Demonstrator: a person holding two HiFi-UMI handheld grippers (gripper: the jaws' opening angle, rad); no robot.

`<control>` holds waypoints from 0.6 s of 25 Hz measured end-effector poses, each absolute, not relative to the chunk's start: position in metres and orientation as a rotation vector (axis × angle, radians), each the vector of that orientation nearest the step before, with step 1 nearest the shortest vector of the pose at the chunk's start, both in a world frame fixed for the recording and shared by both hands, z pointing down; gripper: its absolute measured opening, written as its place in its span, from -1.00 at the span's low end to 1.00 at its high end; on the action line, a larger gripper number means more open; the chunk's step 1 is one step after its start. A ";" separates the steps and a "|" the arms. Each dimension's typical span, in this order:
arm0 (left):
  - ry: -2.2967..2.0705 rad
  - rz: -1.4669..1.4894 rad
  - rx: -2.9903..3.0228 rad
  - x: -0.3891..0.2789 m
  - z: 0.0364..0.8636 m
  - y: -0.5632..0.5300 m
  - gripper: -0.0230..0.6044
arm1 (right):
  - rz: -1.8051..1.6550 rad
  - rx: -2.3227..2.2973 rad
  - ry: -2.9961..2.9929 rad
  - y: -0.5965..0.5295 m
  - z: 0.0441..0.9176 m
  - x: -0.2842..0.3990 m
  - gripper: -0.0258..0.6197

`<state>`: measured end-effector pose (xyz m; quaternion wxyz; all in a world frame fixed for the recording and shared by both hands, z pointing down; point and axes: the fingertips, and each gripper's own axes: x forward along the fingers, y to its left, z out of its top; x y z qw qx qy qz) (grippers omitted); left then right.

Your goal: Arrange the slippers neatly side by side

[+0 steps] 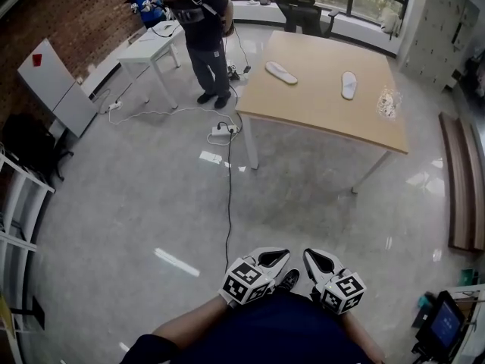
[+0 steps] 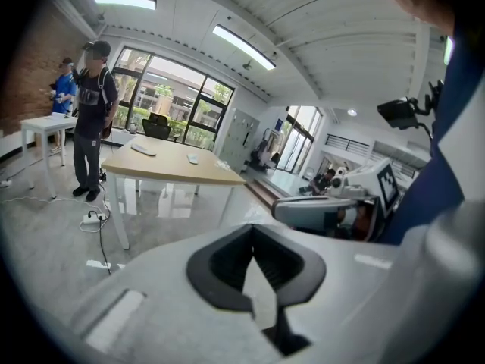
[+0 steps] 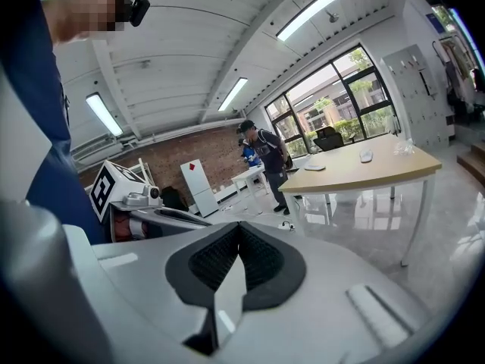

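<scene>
Two white slippers lie apart on the wooden table (image 1: 318, 97): one slipper (image 1: 281, 72) toward its far left, angled, the other slipper (image 1: 348, 85) to the right, pointing away. They show small in the left gripper view as slipper (image 2: 142, 149) and slipper (image 2: 192, 158). Both grippers are far from the table, held close to my body. My left gripper (image 1: 274, 258) (image 2: 254, 258) is shut and empty. My right gripper (image 1: 318, 260) (image 3: 236, 258) is shut and empty too.
A crumpled clear wrapper (image 1: 388, 102) lies at the table's right edge. A person (image 1: 203, 29) stands left of the table beside a small white table (image 1: 151, 48). A power strip (image 1: 220, 133) and its cable (image 1: 228, 203) run across the floor. A bench (image 1: 462, 180) stands at right.
</scene>
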<state>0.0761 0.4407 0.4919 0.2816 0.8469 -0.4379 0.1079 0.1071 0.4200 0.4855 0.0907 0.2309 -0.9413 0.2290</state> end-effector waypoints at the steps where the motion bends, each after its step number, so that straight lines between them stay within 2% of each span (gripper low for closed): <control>1: -1.174 0.297 2.269 0.080 0.492 0.434 -0.92 | 0.685 0.691 -2.800 0.412 0.486 0.112 -0.89; 15: -1.175 0.362 2.281 0.129 0.496 0.372 -0.92 | 0.736 0.756 -2.819 0.342 0.489 0.165 -0.89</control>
